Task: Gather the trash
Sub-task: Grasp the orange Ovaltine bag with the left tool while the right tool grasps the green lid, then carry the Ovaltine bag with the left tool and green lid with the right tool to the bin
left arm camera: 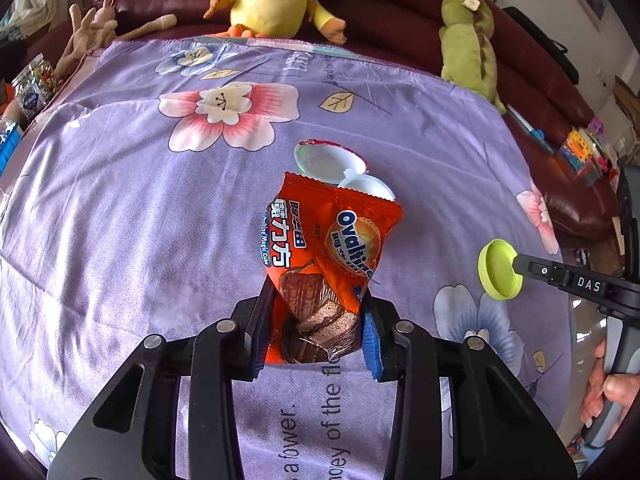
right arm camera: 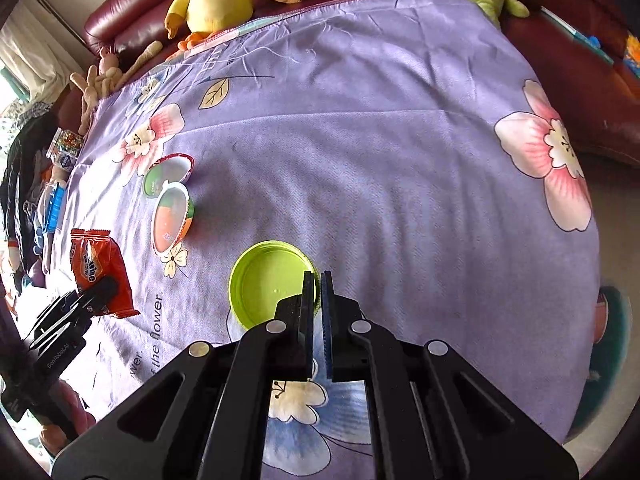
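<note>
- Purple flowered cloth point(left arm camera: 120, 208) covers the table, with a dark red sofa point(left arm camera: 400, 8) behind.
- Left gripper point(left arm camera: 318, 300) is clamped on an orange snack wrapper point(left arm camera: 328, 248), held above the cloth.
- Right gripper point(right arm camera: 317, 280) is closed on the rim of a green lid point(right arm camera: 264, 284).
- Two empty cups point(right arm camera: 170, 196) lie nearby.

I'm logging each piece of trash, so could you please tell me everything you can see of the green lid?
The green lid is a round, shallow, lime-green cap, plastic by its look, with a low raised rim. It lies hollow side up, empty, over the purple flowered cloth, right of the two yoghurt cups. The right gripper is shut on its near rim, one finger inside and one outside. The left wrist view shows the lid tilted, pinched at one edge. Whether it rests on the cloth I cannot tell.
</note>
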Demonstrator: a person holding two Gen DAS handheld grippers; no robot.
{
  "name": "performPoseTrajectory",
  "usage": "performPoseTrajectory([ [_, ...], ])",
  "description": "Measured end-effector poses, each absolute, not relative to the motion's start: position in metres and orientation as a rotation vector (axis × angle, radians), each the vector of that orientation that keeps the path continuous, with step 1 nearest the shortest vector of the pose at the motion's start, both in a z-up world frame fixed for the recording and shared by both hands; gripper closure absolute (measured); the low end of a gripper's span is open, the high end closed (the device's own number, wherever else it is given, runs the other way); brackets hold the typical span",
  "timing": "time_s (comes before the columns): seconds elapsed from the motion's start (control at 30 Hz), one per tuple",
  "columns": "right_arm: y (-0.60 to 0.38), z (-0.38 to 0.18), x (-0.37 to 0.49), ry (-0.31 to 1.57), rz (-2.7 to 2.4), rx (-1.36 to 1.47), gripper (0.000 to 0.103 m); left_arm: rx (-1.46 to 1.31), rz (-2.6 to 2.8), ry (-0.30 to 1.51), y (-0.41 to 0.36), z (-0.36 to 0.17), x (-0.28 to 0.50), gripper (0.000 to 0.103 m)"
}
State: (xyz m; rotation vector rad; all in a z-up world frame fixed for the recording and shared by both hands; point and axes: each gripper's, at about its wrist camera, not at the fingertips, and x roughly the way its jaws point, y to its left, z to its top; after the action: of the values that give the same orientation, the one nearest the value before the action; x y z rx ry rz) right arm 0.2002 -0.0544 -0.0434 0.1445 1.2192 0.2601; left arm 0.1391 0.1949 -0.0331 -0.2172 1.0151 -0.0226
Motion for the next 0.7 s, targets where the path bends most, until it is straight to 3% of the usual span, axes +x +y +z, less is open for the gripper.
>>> performPoseTrajectory([
  [0.7, -0.237, -0.005, 0.103, 1.051, 0.113, 0.38, 0.099, 0.022, -0.316, 1.042, -0.002, -0.01, 0.123, 0.065],
])
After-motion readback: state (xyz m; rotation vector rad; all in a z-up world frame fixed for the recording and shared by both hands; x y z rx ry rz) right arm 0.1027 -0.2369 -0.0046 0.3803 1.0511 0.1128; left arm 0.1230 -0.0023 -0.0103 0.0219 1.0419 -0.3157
